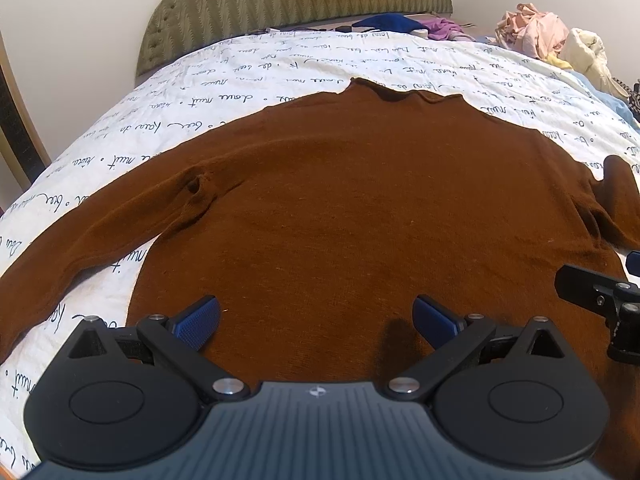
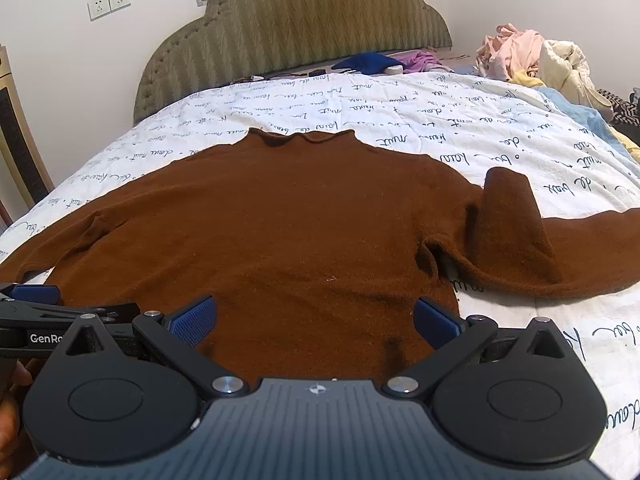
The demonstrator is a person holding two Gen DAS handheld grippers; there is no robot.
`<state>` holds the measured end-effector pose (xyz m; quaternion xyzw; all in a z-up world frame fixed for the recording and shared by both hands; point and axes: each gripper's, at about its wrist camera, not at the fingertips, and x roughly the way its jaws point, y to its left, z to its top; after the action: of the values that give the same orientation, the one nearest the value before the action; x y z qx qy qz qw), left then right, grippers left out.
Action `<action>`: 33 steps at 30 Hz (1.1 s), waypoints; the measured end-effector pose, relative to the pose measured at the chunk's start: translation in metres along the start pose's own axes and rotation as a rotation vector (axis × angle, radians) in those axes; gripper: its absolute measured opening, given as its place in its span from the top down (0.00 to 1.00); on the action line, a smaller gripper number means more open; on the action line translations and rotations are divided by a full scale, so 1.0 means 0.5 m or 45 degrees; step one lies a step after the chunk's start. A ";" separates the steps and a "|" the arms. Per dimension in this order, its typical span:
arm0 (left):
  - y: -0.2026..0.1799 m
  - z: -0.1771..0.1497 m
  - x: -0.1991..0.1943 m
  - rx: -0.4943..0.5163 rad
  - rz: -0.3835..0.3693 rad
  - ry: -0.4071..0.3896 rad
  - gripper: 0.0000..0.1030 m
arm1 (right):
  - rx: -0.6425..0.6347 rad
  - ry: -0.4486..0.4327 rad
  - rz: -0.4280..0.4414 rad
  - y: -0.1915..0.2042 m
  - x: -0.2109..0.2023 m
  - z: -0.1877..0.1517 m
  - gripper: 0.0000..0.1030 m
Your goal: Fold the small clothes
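Observation:
A brown knit sweater (image 1: 360, 200) lies flat on the bed, collar away from me, sleeves spread to both sides. It also shows in the right wrist view (image 2: 280, 220), where its right sleeve (image 2: 516, 232) is bunched up into a raised fold. My left gripper (image 1: 316, 320) is open and empty, hovering over the sweater's lower hem. My right gripper (image 2: 316, 320) is open and empty over the hem's right part, near the sweater's right edge. Part of the right gripper (image 1: 600, 296) shows at the left view's right edge.
The bed has a white cover with handwriting print (image 2: 400, 108) and a green padded headboard (image 2: 300, 28). A pile of clothes (image 2: 532, 56) sits at the far right. Blue and purple garments (image 2: 372, 62) lie by the headboard. Wall sockets (image 2: 108, 2) are on the left.

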<state>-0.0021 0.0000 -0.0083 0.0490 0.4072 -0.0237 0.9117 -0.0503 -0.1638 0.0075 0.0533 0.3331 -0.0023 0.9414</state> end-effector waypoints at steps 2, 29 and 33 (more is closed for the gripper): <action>0.001 0.000 0.001 -0.002 0.001 0.003 0.00 | 0.001 -0.001 0.005 0.000 -0.001 0.000 0.00; -0.005 -0.004 0.001 -0.011 0.000 -0.016 0.00 | -0.046 -0.034 0.044 -0.002 -0.007 -0.006 0.00; -0.007 -0.005 0.003 -0.004 0.003 -0.017 0.00 | -0.058 -0.032 0.044 -0.004 -0.008 -0.009 0.00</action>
<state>-0.0033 -0.0034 -0.0113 0.0479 0.4011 -0.0225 0.9145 -0.0565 -0.1653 0.0063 0.0374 0.3203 0.0211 0.9463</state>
